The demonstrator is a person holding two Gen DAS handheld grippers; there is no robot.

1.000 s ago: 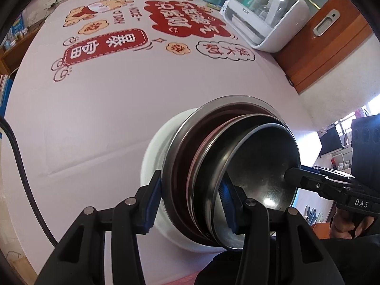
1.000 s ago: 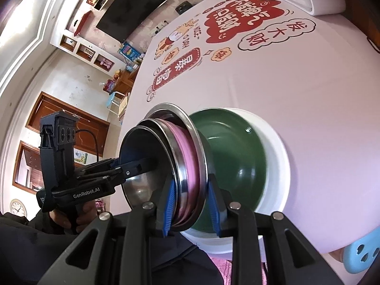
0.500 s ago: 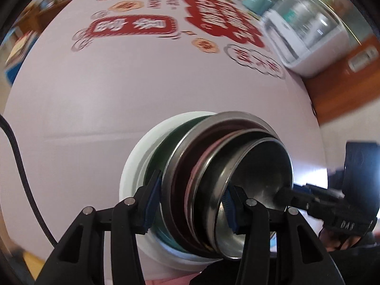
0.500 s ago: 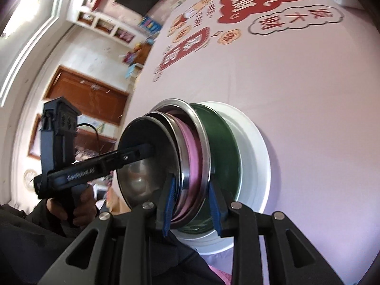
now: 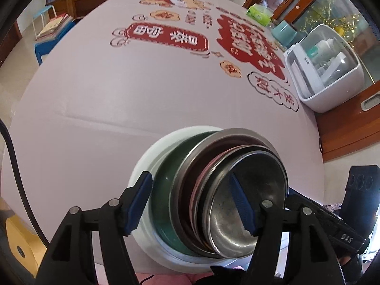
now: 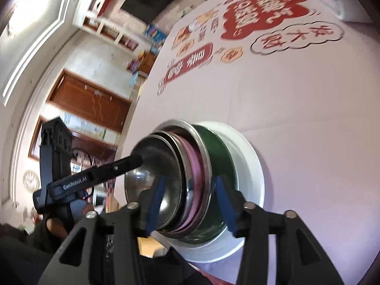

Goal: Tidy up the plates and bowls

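Once settled on the round white ceramic plate [image 5: 144,163], left the nested stack of steel, pink and dark green bowls [image 5: 225,225] alone: held left gripper [image 5: 190,178] and right gripper [image 6: 191,180] spread wide, seemingly clear of rims; best drawn straight back, no nudging.

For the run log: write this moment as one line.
nested stack: small steel bowl over white round plate | pink printed table | left tool open | right tool open

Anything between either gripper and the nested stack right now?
Nothing visible. The left gripper and right gripper each straddle the stack's near rim, fingers open on either side. The small steel bowl sits innermost, over pink, steel and green dishes on the white plate.
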